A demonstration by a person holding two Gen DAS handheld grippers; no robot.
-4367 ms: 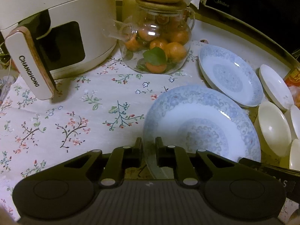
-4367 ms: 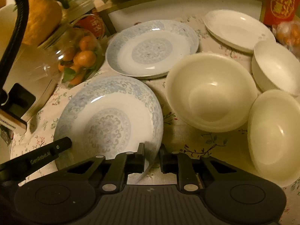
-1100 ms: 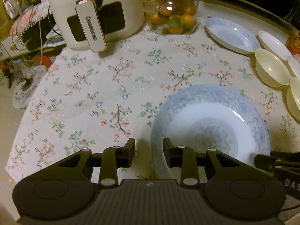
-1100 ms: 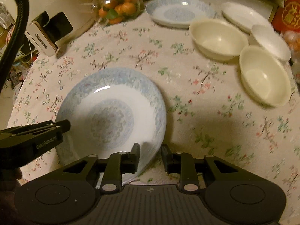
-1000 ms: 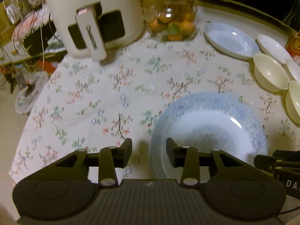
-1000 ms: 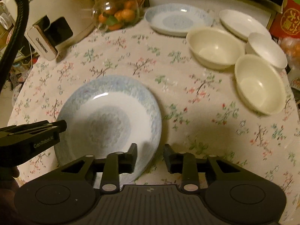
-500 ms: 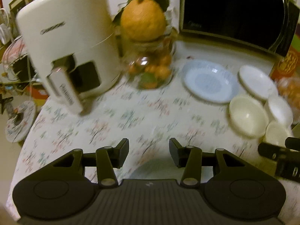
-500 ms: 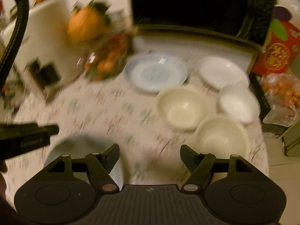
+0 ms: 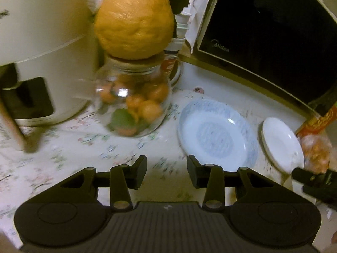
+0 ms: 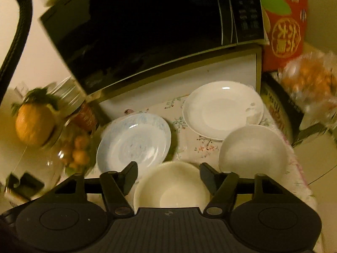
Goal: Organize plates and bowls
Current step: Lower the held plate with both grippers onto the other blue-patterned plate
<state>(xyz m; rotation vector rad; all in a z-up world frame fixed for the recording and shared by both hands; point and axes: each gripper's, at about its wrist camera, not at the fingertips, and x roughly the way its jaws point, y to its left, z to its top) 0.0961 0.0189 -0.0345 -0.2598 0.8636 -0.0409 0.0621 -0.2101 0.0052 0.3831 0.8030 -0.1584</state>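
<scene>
Plates and bowls sit grouped at the back right of the desk, which wears a floral cloth. Behind them looms the black microwave, the biggest thing in sight, with the cream air fryer off to the left. Next to the fryer stands a glass jar of small oranges, a large yellow citrus fruit balanced on its lid. A red box and a bag of oranges fill the far right edge.

Of the crockery, the blue-patterned plate lies just in front of the microwave, beside the jar. The white plate lies to its right. Nearer, the cream bowl sits between the fingers of the right gripper, not touched by them; the white bowl is just beside it on the right.

Both tools carry nothing: the right gripper's jaws are spread wide, and the left gripper hangs above the cloth with jaws also spread.
</scene>
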